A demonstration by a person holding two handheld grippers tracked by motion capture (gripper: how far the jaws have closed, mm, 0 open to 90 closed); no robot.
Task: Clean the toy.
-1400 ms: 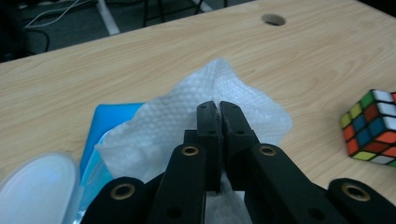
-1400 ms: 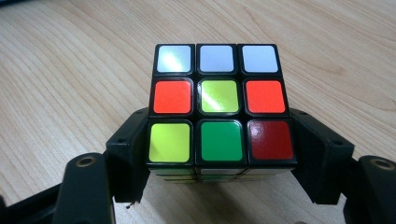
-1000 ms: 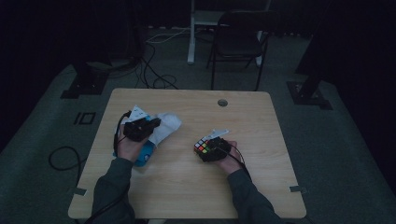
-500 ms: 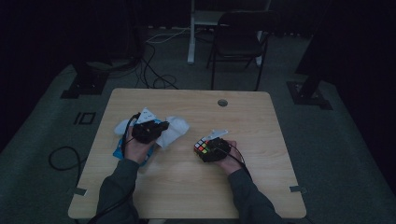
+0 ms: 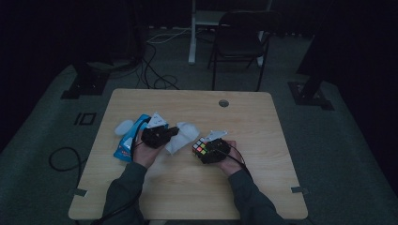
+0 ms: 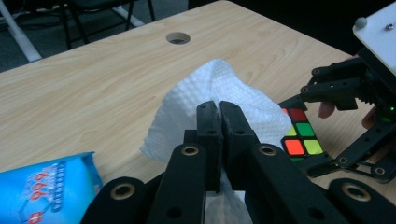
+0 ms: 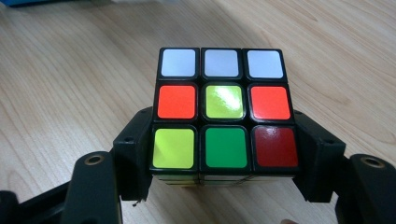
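Two tongs grip: left tongs (image 6: 218, 122) pinch the white tissue (image 6: 219, 100), right tongs (image 7: 225, 156) clamp the cube (image 7: 223, 109).

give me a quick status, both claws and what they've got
Left claw shut on white wipe, lifted beside the cube. Right claw shut on puzzle cube, white row far side. Blue wipes pack behind left hand; nothing blocking.

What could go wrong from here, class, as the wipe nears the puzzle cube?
The left gripper pinches only a fold of the white wipe, so it may slip out when rubbed. The right gripper clamps the Rubik's cube by its lower layer only; pushing on it might twist or tip it.
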